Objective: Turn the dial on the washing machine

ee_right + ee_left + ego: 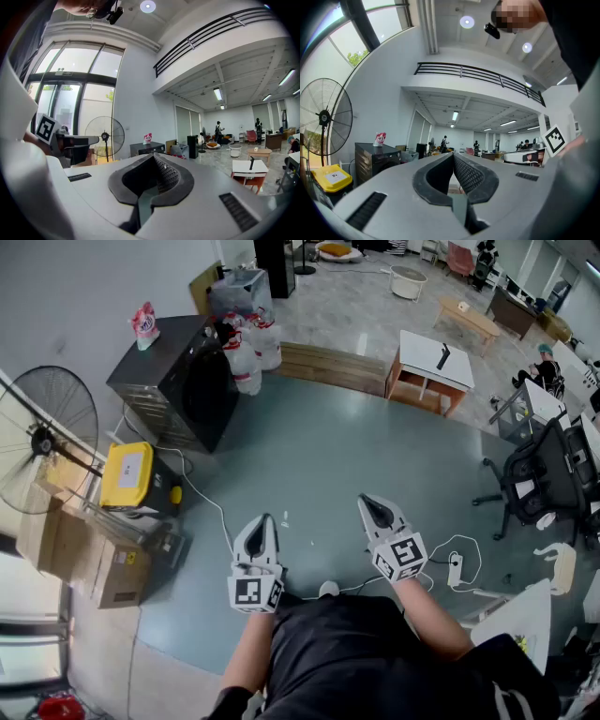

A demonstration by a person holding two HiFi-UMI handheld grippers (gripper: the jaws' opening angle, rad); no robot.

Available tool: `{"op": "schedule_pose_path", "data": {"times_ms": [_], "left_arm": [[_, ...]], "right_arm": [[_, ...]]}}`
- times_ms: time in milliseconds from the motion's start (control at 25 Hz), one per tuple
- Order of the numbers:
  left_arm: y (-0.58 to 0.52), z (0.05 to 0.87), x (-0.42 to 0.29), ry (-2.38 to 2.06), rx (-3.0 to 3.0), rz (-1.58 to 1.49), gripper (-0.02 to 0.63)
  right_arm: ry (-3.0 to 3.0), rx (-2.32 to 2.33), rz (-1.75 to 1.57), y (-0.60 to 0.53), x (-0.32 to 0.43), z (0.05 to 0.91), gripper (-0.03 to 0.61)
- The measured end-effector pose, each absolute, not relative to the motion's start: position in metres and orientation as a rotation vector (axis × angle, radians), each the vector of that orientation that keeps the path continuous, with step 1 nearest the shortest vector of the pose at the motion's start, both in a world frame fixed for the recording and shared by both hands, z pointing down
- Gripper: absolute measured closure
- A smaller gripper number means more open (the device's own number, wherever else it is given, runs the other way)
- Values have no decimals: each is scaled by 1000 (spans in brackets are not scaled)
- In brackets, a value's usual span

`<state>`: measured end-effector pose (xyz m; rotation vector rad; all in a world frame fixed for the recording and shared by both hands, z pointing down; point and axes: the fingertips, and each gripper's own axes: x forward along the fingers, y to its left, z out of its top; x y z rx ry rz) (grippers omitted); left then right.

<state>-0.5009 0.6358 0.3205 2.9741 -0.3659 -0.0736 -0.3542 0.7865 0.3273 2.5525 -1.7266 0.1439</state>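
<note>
The washing machine (pixel 178 381) is a black box against the left wall, well ahead of me, with a pink packet (pixel 144 322) on its top. Its dial is too small to make out. The machine also shows in the left gripper view (pixel 375 161) and, far off, in the right gripper view (pixel 147 148). My left gripper (pixel 266 519) is held level over the grey-green floor, jaws shut and empty (pixel 453 154). My right gripper (pixel 366 501) hovers beside it, also shut with nothing between its jaws (pixel 153 155). Both are far from the machine.
A standing fan (pixel 42 442), a yellow case (pixel 131 476) and cardboard boxes (pixel 84 549) line the left wall. White bags (pixel 251 352) sit by the machine's far side. A white low table (pixel 431 367), an office chair (pixel 534 484) and a power strip (pixel 456 568) lie to the right.
</note>
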Motion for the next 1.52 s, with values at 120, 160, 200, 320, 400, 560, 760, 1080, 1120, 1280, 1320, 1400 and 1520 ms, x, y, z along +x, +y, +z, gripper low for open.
{"op": "schedule_pose_path", "data": {"times_ms": [120,160,200,320,400,560,760,1080,1120,1280,1320,1400,1520], "left_arm": [[637,323,-499,-375,2975,-67,612],[636,323,-499,-381,2975,-69,612],[635,323,-498,-387,2975,-71,612],[635,324,-497,-385,2975,-68,612],[636,327,-495,-373,2977,-55,612],[642,327,-490,-337,2968,-57,612],[644,326,-484,-324,2972,-59,609],[644,335,-456,-291,2958,-21,367],[645,335,-453,-288,2956,-19,355],[646,335,-437,-274,2948,-22,330],[645,337,-431,-262,2949,-15,330],[641,346,-418,-224,2952,22,330],[630,364,-396,-173,2932,70,330]], "right_arm": [[-1716,2570,140,792,-350,328,583],[-1716,2580,137,794,-348,328,583],[-1720,2586,127,795,-346,328,583],[-1736,2567,112,796,-344,328,581],[-1751,2560,137,797,-345,330,581],[-1761,2561,114,802,-341,330,581],[-1723,2578,121,806,-332,328,579],[-1611,2691,197,826,-295,341,314],[-1589,2721,199,830,-290,340,311],[-1564,2750,222,833,-274,344,311],[-1568,2746,228,830,-270,345,311],[-1567,2743,236,823,-264,349,313],[-1544,2758,268,813,-251,361,313]]}}
